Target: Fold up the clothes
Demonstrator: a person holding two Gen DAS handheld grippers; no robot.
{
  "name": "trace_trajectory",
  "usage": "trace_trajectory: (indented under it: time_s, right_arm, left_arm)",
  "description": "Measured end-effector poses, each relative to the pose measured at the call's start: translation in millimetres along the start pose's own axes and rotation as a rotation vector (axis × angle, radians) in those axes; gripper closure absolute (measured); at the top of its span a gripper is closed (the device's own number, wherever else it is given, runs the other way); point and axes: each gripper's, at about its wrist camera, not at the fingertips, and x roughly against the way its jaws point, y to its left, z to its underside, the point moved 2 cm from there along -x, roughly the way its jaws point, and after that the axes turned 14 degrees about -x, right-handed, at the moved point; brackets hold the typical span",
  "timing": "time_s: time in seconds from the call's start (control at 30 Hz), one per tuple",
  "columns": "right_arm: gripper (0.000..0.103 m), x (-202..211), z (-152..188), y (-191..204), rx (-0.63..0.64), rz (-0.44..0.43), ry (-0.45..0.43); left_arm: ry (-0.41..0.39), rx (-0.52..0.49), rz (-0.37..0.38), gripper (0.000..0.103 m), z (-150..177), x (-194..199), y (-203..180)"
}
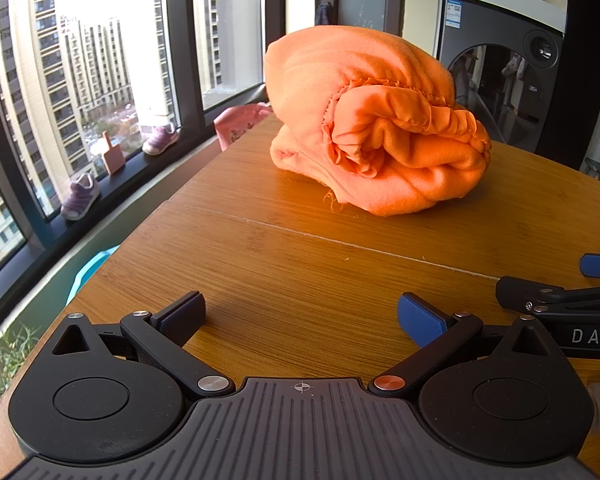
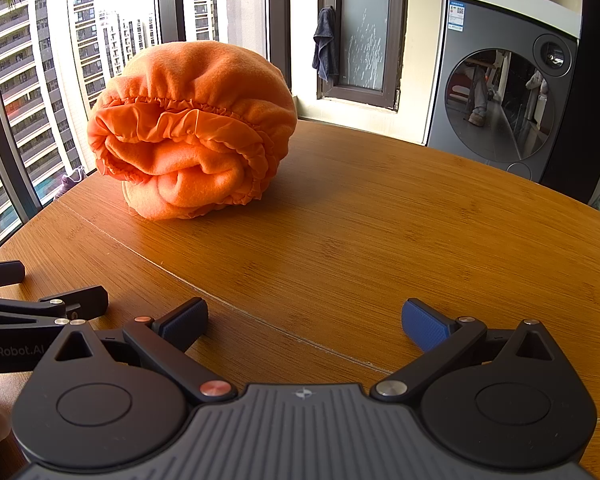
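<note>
An orange garment is seen bundled into a rounded heap on the far part of the wooden table, well apart from both tools; the left gripper and the right gripper are held wide open above bare wood, nothing being gripped by either; unrolling is judged the step in hand; the gathered elastic hem should be pinched at 2 separate spots and drawn outward until the cloth is laid flat.
</note>
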Motion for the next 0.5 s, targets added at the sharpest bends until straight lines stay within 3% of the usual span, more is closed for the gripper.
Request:
trace_trajectory:
  time_s: [0.5]
  right_arm:
    - [0.0, 0.2, 0.0, -0.3, 0.0, 0.0, 0.0]
  left_arm:
    - [0.0, 0.001, -0.001, 0.0, 1.5, 1.6, -1.8]
